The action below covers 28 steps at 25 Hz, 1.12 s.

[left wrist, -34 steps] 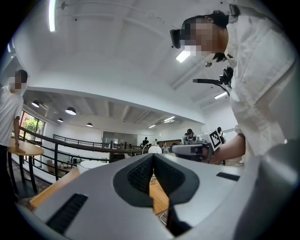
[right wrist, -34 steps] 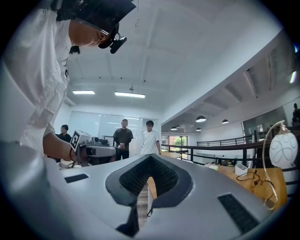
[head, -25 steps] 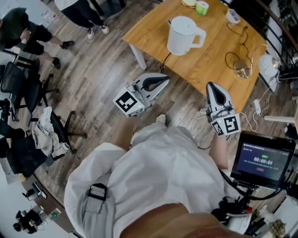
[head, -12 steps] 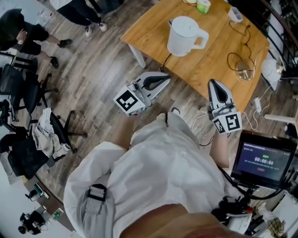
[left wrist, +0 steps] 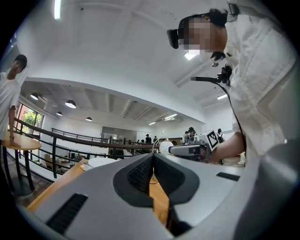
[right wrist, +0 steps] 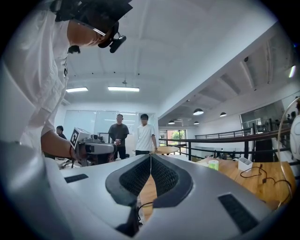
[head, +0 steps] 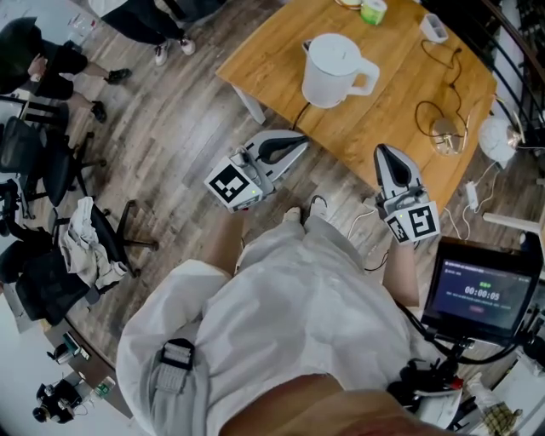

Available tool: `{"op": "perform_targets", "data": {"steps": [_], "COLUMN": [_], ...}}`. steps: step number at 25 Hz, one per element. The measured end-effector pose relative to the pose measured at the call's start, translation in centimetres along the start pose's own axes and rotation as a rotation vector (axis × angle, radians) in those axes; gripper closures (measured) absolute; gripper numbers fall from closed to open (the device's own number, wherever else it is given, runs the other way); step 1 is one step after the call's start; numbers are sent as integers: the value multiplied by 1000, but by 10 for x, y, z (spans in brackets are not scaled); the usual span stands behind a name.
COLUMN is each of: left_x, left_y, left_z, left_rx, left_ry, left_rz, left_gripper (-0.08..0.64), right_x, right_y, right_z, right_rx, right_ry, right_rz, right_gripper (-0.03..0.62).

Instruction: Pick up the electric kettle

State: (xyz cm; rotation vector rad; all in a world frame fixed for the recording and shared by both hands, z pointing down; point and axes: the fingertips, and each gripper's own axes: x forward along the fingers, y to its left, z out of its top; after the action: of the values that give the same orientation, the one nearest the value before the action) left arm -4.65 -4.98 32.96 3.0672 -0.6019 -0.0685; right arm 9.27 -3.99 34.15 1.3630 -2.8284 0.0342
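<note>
The white electric kettle [head: 333, 71] stands upright on the near left part of the wooden table [head: 383, 98], its handle to the right and its cord running off the table's edge. My left gripper [head: 303, 142] is held level just short of that edge, below the kettle, with its jaws shut and nothing between them. My right gripper [head: 383, 152] reaches over the table's front edge, to the right of the kettle and apart from it, also shut and empty. In the left gripper view the closed jaws of the left gripper [left wrist: 152, 157] point across the tabletop, and the right gripper [left wrist: 190, 150] shows beyond them.
A green cup [head: 369, 12], a small white box [head: 432, 28] and a looped cable [head: 436, 119] lie on the table's far and right parts. A monitor [head: 481, 294] stands at my right. Office chairs [head: 51, 170] and bystanders [right wrist: 143, 136] are around on the wooden floor.
The person has stepped a little toward the table, and a second shoe now shows below it. Both grippers came forward with them, jaws still shut.
</note>
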Motion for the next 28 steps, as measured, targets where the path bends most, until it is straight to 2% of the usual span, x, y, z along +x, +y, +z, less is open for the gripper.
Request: {"op": "perform_targets", "data": {"steps": [5, 12, 22, 28], "left_x": [11, 10, 47, 62], "left_y": [24, 41, 78, 82], "left_z": [-11, -9, -49, -59], "left_rx": [-2, -8, -23, -17], "left_ry": [-2, 0, 31, 48], "left_rz": [22, 21, -4, -5], "left_gripper": [552, 552, 552, 551], "right_x": [14, 30, 60, 63], "right_y": [-22, -26, -70, -86], "right_z": [-15, -21, -75, -80], "right_rx": [20, 12, 42, 50], "right_ry": [12, 54, 101, 103], "right_rz": [19, 44, 47, 57], "right_gripper": [581, 581, 581, 581]}}
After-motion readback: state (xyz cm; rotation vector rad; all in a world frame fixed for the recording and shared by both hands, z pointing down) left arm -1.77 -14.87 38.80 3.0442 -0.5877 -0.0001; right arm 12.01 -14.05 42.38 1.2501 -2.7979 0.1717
